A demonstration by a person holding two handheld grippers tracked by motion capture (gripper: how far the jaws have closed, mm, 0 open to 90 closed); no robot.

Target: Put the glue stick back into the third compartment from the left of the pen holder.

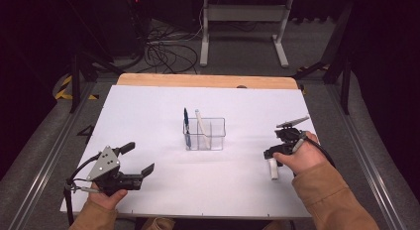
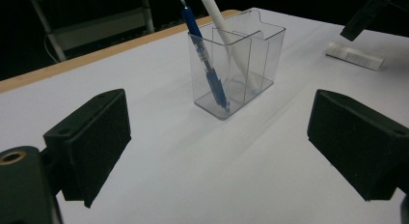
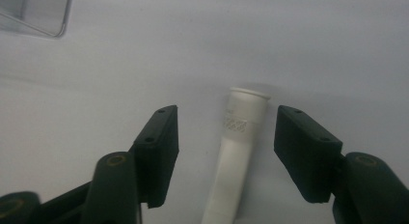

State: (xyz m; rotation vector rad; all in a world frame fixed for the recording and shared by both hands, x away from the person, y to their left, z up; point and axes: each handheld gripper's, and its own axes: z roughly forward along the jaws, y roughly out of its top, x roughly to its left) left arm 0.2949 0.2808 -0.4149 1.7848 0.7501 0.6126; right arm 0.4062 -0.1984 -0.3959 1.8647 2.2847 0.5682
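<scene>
Two pens stand in the clear holder [image 1: 204, 134] at frame centre; the right gripper [image 3: 226, 137], half-open, straddles the untouched white pen [image 3: 237, 147]; the left gripper [image 1: 133, 158] idles wide, empty.

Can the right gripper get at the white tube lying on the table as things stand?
Probably yes. The right gripper has its jaws open on either side of the white tube, not yet pressing it. Nothing lies between them, and the clear holder stands well off.

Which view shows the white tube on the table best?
Right gripper view: the white tube lies close up between the open jaws, untouched. High view has it small beside the right gripper. Left gripper view shows it far off.
</scene>
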